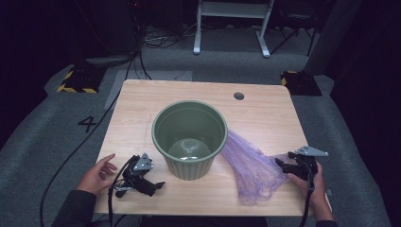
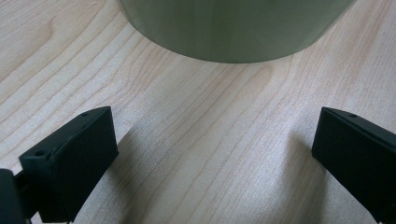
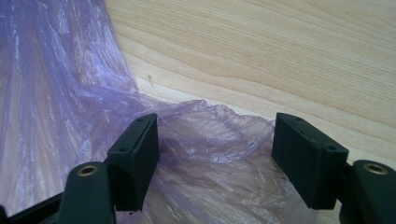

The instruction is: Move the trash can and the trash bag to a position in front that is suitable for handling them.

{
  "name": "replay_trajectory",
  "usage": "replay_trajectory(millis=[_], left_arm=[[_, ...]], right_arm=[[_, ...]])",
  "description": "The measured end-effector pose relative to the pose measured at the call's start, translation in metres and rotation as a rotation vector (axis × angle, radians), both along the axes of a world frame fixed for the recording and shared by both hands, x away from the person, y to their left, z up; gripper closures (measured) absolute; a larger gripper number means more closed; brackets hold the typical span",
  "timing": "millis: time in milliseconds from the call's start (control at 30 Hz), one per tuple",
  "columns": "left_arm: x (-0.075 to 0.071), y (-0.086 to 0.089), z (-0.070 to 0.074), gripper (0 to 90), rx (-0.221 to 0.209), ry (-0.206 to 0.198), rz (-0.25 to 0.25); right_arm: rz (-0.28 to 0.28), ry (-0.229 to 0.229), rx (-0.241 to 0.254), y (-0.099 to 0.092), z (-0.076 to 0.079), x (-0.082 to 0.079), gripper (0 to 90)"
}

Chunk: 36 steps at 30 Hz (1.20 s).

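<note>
Purple bag beside the green pot, both tongs gaping.
High view: bag [image 1: 248, 168] runs diagonally from pot [image 1: 189, 138] toward lower right on the tabletop [image 1: 265, 113]; left tongs [image 1: 158, 185] lie released at lower left. Right gripper view: right tongs [image 3: 215, 154] spread wide over the bag's crumpled edge, unclamped.

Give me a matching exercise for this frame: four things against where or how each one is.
Things:
1. green bin
2. purple plastic bag
3. left gripper
4. right gripper

States:
A. lying on the table, jaws open, nothing between them
B. spread flat to the right of the bin
C. upright mid-table
D. open jaws astride the bag's edge

Pairs: 1-C, 2-B, 3-A, 4-D
</note>
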<state>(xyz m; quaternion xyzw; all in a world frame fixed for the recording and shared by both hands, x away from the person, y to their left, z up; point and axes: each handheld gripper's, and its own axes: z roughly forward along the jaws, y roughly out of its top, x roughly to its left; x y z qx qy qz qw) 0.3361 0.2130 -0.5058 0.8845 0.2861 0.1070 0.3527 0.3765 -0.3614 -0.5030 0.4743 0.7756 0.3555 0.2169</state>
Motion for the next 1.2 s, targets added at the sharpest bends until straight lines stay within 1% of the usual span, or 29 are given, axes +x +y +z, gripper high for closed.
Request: replay_trajectory(millis=[533, 633, 700, 733, 767, 833, 867, 900, 933, 967, 1000, 1067, 1100, 1133, 1200], left_arm=[[-0.002, -0.003, 0.0, 0.0, 0.001, 0.001, 0.011], [0.0, -0.006, 0.0, 0.0, -0.001, -0.001, 0.002], [0.0, -0.006, 0.0, 0.0, -0.001, -0.001, 0.003], [0.0, -0.006, 0.0, 0.0, -0.001, -0.001, 0.003], [0.0, -0.006, 0.0, 0.0, -0.001, 0.0, 0.004], [0.001, -0.006, 0.0, 0.0, -0.001, -0.001, 0.003], [0.001, -0.006, 0.0, 0.0, -0.002, 0.0, 0.001], [0.001, -0.006, 0.0, 0.0, -0.002, 0.0, 0.001], [0.002, -0.006, 0.0, 0.0, -0.001, -0.002, -0.006], [0.003, -0.005, 0.0, 0.0, -0.001, -0.001, -0.012], [0.005, -0.005, 0.0, 0.0, 0.004, -0.005, -0.02], [0.006, -0.004, 0.0, 0.0, 0.002, -0.001, -0.02], [0.006, -0.004, 0.0, 0.0, 0.002, -0.001, -0.02], [0.007, -0.003, 0.0, 0.0, 0.001, -0.004, -0.014], [0.009, -0.002, 0.0, 0.0, 0.004, -0.004, -0.004]], right_arm=[[-0.004, -0.001, -0.003, 0.0, 0.0, 0.0, 31.4], [0.007, 0.003, 0.0, 0.0, 0.0, 0.0, 28.7], [0.018, 0.004, 0.002, 0.0, 0.0, 0.0, 29.2], [0.022, 0.002, 0.006, 0.0, 0.0, 0.0, 31.8], [0.032, -0.004, 0.021, -0.002, 0.001, -0.001, 32.7], [0.046, -0.036, 0.069, -0.006, 0.003, -0.004, 34.0], [0.046, -0.045, 0.095, -0.009, 0.004, -0.005, 34.2], [0.049, -0.044, 0.118, -0.011, 0.005, -0.006, 34.8], [0.049, -0.044, 0.118, -0.011, 0.005, -0.006, 34.8], [0.051, -0.055, 0.12, -0.013, 0.007, -0.008, 36.7], [0.054, -0.071, 0.108, -0.015, 0.014, -0.012, 43.8], [0.091, -0.088, 0.118, -0.014, 0.022, -0.018, 43.6], [0.118, -0.099, 0.124, -0.012, 0.027, -0.022, 43.4], [0.154, -0.104, 0.125, -0.01, 0.032, -0.026, 42.9], [0.202, -0.122, 0.115, -0.002, 0.039, -0.035, 40.2]])
